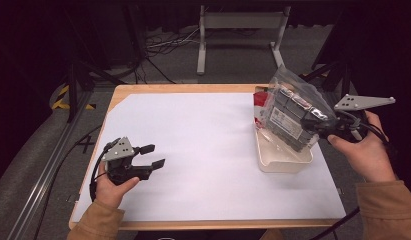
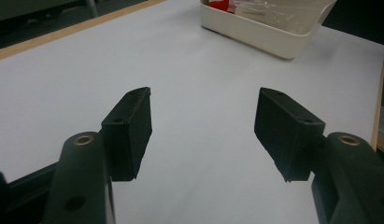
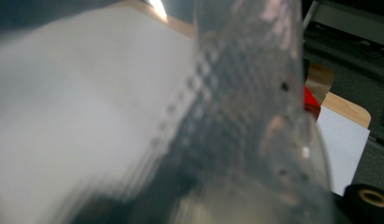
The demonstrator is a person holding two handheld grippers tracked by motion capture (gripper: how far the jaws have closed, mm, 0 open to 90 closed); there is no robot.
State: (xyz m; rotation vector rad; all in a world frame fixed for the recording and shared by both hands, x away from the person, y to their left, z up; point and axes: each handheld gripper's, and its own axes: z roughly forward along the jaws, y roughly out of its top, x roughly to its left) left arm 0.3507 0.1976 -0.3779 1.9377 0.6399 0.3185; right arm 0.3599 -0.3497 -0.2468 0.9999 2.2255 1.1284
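Note:
A clear plastic bag (image 1: pixel 290 112) with a grey block-shaped item inside hangs tilted over the cream tray (image 1: pixel 283 162) at the right of the table. My right gripper (image 1: pixel 317 127) is shut on the bag's right edge. In the right gripper view the bag (image 3: pixel 245 116) is a close blur in front of the lens. Something red (image 1: pixel 261 97) sits at the tray's far end. At the left, my left gripper (image 1: pixel 157 155) rests low over the white sheet, open and holding nothing. Its jaws (image 2: pixel 204 105) point towards the tray (image 2: pixel 255 35).
A white sheet (image 1: pixel 203 150) covers most of the wooden table (image 1: pixel 193 88). Beyond the far edge stand a metal frame (image 1: pixel 240 30) and loose cables (image 1: pixel 163 45) on the floor. A dark rail (image 1: pixel 48 165) runs along the left side.

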